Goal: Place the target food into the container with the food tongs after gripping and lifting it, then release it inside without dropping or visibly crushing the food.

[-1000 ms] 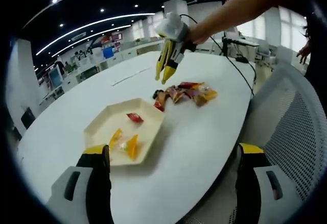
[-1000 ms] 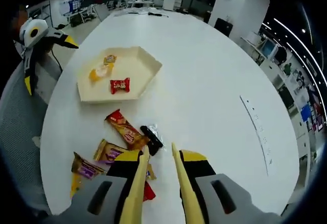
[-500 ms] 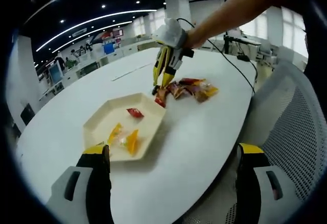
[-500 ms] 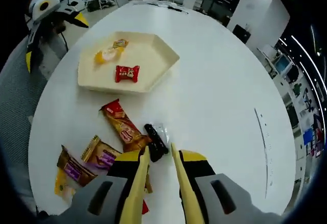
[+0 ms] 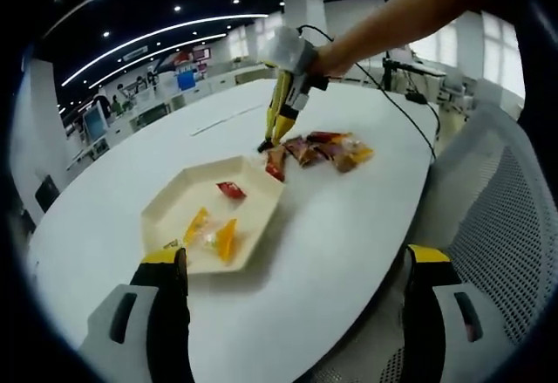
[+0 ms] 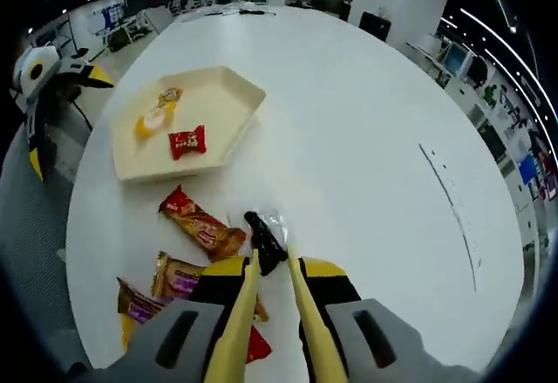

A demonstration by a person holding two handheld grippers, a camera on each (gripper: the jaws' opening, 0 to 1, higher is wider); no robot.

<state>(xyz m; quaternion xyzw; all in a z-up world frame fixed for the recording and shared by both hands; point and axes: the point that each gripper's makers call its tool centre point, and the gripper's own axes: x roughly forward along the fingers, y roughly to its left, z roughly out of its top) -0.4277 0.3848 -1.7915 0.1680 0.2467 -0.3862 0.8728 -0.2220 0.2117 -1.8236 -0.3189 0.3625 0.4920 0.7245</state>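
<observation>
The right tongs (image 6: 268,265) stand low over the white worktop (image 6: 366,139), their yellow blades slightly parted with the near end of a black-wrapped snack (image 6: 264,242) lying between the tips. No closure on it is evident; I judge the tongs open and not yet gripping. The snack lies directly ahead of the blades, its long axis running roughly along them, slanting a little to the left and away. It rests flat on the worktop at the edge of a loose pile of wrapped snacks (image 6: 196,252), touching or just beside a red-orange bar (image 6: 200,226).

The cream hexagonal tray (image 6: 228,95) sits ahead and to the left of the right tongs, apart from the pile. It holds a small red sweet (image 6: 187,141) and orange-yellow sweets (image 6: 153,117).

The left tongs (image 5: 296,313) hover near the tray's near edge, blades wide apart and empty. The right tongs are plainly the nearer to the black snack.

Print is visible on the red sweet and on the bar wrappers, but none is legible at this resolution.

Judgement: the coming move is a closure along the snack's length, light enough not to crush it.
</observation>
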